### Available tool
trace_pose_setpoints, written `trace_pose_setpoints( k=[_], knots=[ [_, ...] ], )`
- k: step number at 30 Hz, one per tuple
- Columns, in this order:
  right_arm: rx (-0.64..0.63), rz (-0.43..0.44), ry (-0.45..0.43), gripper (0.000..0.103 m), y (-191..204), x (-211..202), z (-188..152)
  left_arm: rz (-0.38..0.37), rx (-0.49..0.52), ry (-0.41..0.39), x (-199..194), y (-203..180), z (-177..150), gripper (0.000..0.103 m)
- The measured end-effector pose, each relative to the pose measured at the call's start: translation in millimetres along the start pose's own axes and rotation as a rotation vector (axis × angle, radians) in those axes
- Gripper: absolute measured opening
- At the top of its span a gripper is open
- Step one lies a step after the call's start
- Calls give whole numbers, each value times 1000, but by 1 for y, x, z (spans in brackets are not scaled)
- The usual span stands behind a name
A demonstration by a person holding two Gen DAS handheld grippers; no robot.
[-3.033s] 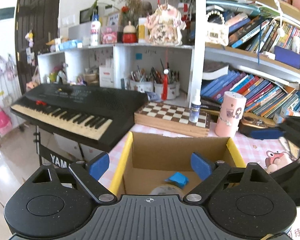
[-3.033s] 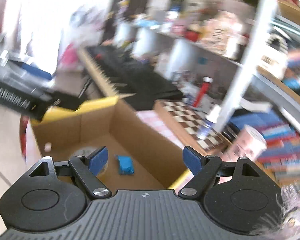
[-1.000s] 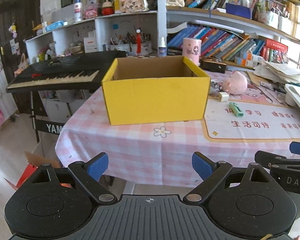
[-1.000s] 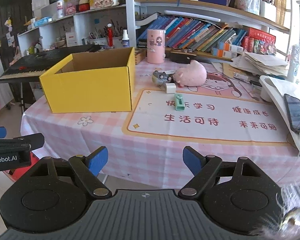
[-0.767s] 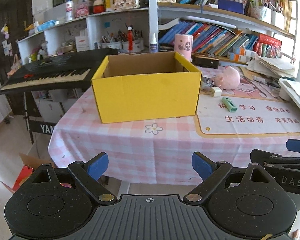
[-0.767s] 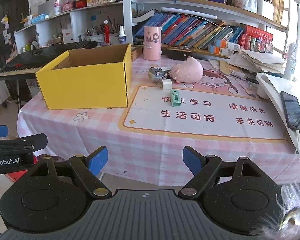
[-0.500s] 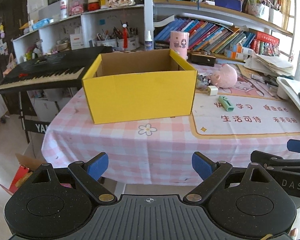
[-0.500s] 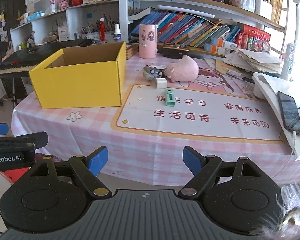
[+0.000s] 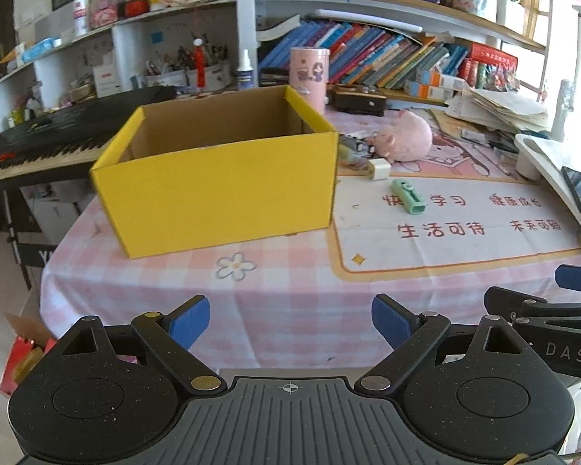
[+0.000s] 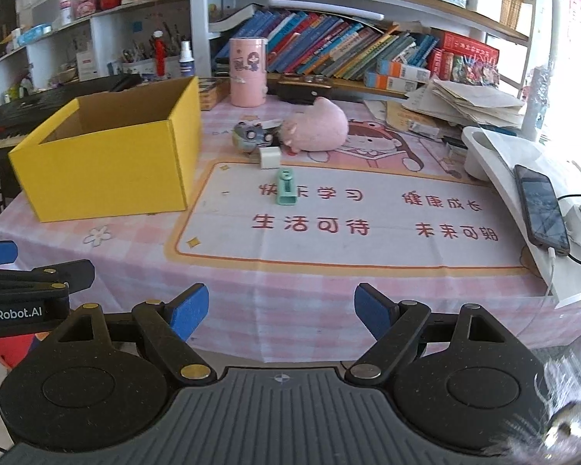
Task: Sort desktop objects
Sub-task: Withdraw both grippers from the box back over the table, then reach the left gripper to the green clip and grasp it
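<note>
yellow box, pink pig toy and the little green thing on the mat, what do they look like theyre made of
Yellow box: cardboard, seemingly; matte yellow outside, plain brown inside, thin folded edges.
Pink pig toy: probably plush fabric; soft rounded shape, fuzzy and dull, no shine.
Green thing: likely moulded plastic; smooth mint surface, crisp edges. What it is I cannot tell.

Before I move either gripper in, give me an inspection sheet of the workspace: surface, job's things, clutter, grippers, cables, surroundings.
Surface: table under a pink checked cloth, printed mat on top.
Job's things: open yellow box at left; green stapler, white plug, toy car and pink plush lie loose on the cloth.
Clutter: pink tin, paper stack, phone.
Grippers: left gripper and right gripper both open, empty, short of the table.
Cables: white lead from the phone.
Surroundings: bookshelves, keyboard.
</note>
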State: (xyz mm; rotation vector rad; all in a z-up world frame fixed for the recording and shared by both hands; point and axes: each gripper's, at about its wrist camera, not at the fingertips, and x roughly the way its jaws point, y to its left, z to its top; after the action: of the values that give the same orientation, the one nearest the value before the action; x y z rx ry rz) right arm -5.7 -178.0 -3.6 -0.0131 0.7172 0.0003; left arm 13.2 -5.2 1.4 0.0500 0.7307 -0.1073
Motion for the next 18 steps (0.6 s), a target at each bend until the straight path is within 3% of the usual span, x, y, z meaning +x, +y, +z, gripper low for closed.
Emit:
trace_pose_setpoints(
  k=[18],
  knots=[
    [70,-77,42,81,-53,33,11,-112,76,21,42,-52,26,93]
  ],
)
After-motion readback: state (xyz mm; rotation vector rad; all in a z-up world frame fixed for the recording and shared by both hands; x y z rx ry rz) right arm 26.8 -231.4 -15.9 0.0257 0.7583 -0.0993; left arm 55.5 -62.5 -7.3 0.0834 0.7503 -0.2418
